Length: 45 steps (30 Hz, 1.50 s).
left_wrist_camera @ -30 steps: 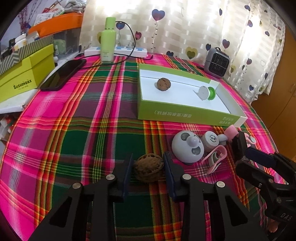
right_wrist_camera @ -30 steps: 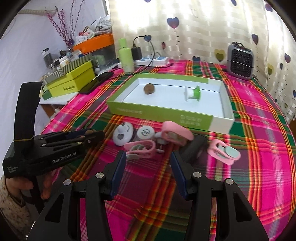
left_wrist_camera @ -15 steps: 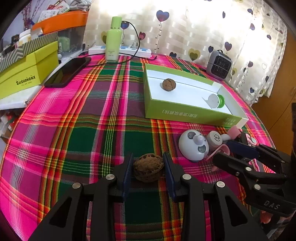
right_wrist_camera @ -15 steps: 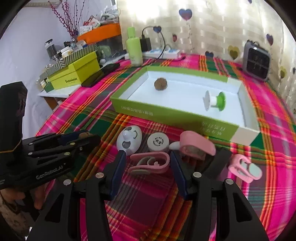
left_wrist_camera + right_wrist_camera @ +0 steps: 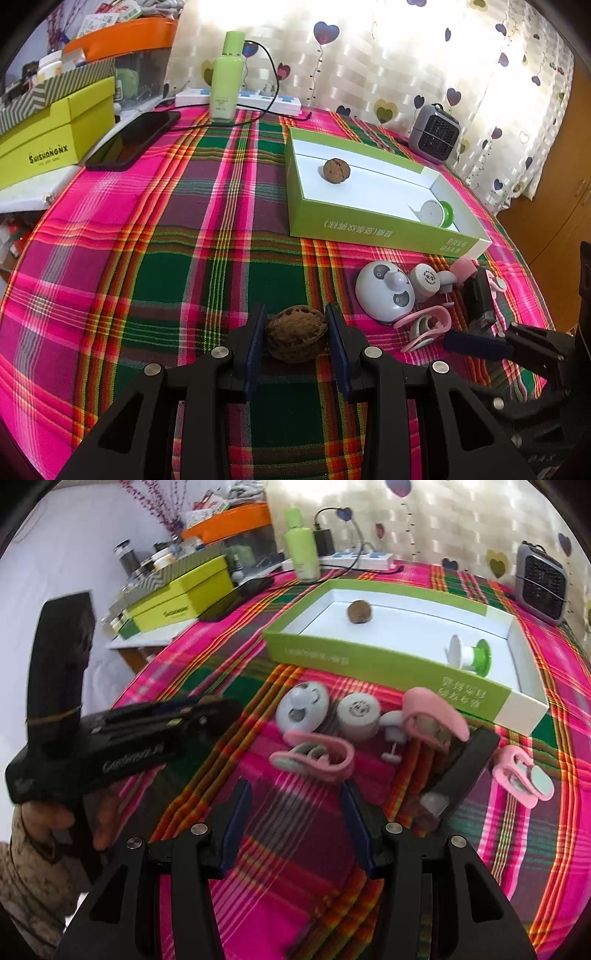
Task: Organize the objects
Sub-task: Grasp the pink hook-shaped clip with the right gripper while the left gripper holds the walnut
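Plaid cloth in pink, green and red (image 5: 155, 229) covers a round table backed by a heart-print curtain. Toward the far right edge of the table a shallow green box (image 5: 369, 226) is seen, already holding a walnut (image 5: 336, 170) near its far left corner and a white-and-green spool (image 5: 436, 213) near its right end. Near the front edge, the left gripper (image 5: 296, 336) is closed onto a second walnut (image 5: 296, 335), pinched between both blue pads; whether it is lifted off the cloth cannot be told. The box lies ahead and to the right of this gripper, so the carry is judged to run forward and rightward. The right gripper (image 5: 295, 805) is held wide apart and empty, with a pink clip (image 5: 314, 757) lying just beyond its fingertips, its long axis across the gap. Only the right wrist view shows a second pink clip (image 5: 524, 775) clearly, beyond a dark bar (image 5: 461, 768); only the left view shows the gripped walnut.
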Each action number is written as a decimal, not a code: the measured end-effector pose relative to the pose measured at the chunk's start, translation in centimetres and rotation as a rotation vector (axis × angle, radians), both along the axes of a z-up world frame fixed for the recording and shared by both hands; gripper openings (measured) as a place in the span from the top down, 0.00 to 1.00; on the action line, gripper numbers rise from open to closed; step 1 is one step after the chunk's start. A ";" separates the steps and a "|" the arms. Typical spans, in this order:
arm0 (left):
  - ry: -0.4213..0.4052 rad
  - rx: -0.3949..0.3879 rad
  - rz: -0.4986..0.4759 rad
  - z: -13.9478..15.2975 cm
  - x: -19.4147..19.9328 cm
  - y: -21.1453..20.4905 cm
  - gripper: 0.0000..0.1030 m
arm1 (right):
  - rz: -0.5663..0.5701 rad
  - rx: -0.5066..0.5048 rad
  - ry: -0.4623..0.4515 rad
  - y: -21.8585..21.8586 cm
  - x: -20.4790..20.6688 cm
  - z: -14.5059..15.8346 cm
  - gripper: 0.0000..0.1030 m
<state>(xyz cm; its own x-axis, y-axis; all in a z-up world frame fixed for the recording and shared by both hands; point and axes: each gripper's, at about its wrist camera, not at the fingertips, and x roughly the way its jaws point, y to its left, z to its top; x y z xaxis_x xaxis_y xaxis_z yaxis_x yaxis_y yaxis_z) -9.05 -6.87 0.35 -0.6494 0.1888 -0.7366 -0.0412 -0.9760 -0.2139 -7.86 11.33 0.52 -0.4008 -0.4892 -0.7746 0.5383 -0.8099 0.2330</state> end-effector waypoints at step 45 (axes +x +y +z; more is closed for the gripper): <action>0.000 0.000 -0.008 -0.1 -0.1 0.1 0.70 | 0.065 0.110 0.119 -2.7 -1.0 -0.3 0.60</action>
